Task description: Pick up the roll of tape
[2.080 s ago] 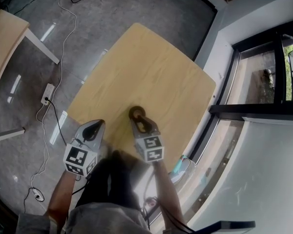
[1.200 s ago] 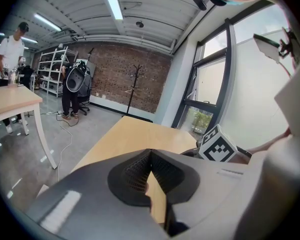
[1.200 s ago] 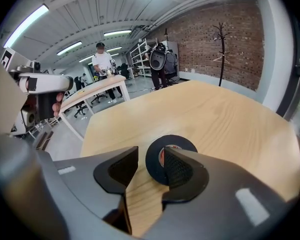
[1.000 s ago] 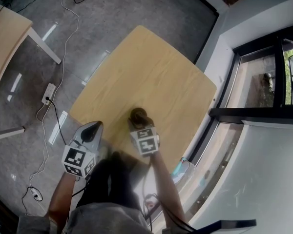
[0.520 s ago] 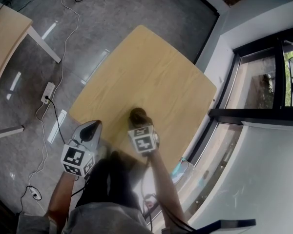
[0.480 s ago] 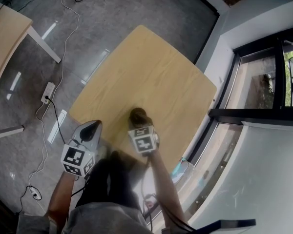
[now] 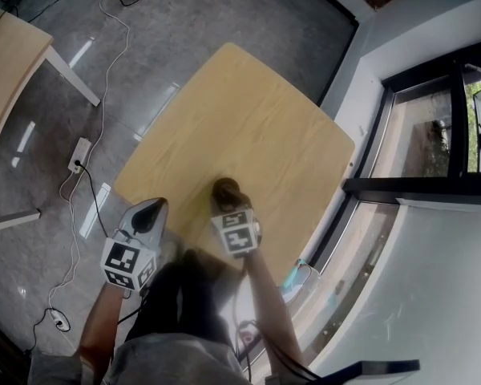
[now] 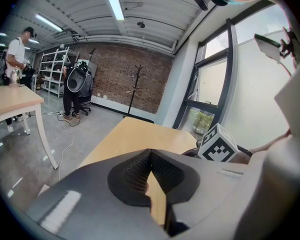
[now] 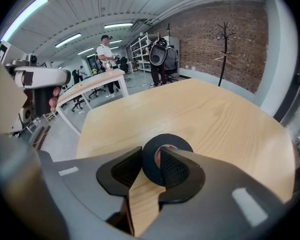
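A black roll of tape [image 7: 224,188] lies flat on the light wooden table [image 7: 248,111], near its front edge. My right gripper [image 7: 229,200] points steeply down onto it. In the right gripper view one pad sits inside the hole of the roll of tape [image 9: 169,141] and the other against its outer wall. The right gripper [image 9: 151,159] is closing its jaws on that wall, and both pads touch it. My left gripper [image 7: 154,207] hangs at the table's front left edge, apart from the tape. The left gripper [image 8: 150,156] has its pads meeting at the tips, with nothing between them.
A second wooden table [image 7: 8,46] stands at the far left. Cables and a power strip [image 7: 78,155] lie on the grey floor beside the table. A dark window frame [image 7: 401,183] runs along the right. People [image 9: 107,49] stand far off by shelves.
My right gripper has slid forward onto the tape and tipped steeper, its marker cube now closer to the roll. The left gripper and the tape have stayed put.
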`<action>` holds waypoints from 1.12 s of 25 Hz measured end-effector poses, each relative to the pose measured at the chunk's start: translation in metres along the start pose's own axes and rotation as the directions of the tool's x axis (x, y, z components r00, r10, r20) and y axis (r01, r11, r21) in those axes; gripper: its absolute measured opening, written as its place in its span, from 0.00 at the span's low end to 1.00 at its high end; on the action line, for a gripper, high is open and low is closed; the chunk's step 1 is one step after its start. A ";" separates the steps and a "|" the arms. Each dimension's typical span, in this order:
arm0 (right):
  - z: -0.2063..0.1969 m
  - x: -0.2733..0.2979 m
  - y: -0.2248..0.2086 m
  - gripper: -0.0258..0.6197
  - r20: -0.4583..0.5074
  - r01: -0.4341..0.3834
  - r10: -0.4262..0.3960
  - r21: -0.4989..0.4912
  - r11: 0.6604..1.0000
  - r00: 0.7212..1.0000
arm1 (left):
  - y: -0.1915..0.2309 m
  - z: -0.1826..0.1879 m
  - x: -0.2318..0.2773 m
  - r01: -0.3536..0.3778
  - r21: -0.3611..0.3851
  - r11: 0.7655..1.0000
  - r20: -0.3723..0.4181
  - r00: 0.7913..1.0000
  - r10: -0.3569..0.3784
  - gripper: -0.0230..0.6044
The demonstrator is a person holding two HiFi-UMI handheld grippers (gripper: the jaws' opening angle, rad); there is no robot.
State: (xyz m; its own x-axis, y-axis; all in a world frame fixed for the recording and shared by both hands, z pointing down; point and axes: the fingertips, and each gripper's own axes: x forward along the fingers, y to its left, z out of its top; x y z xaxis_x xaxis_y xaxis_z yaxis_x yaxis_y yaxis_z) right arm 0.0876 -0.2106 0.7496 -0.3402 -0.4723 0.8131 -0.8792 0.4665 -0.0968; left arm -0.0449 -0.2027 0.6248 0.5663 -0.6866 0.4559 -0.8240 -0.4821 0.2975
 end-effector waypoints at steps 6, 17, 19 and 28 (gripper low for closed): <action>0.016 -0.013 0.000 0.23 0.069 -0.001 -0.001 0.028 1.000 0.998 | -0.004 0.006 -0.003 0.005 0.008 1.000 0.008 1.000 -0.005 0.04; 0.062 -0.079 -0.003 0.23 0.295 -0.026 -0.007 0.110 0.994 0.955 | -0.017 0.027 -0.009 0.027 0.037 0.999 0.043 0.999 -0.028 0.04; 0.068 -0.094 -0.004 0.23 0.325 -0.028 -0.012 0.120 0.992 0.946 | -0.022 0.034 -0.011 0.033 0.045 0.998 0.054 0.998 -0.035 0.04; 0.103 -0.176 0.002 0.23 0.491 0.007 -0.070 0.129 0.992 0.868 | -0.043 0.073 -0.031 0.056 0.077 0.995 0.123 0.990 -0.065 0.04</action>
State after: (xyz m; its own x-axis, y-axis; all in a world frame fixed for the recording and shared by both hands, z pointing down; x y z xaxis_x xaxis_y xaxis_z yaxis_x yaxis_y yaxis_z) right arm 0.1110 -0.2034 0.5469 -0.3980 -0.8101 0.4306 -0.9171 0.3633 -0.1643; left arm -0.0258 -0.2007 0.5368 0.6161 -0.7156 0.3291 -0.7876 -0.5600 0.2570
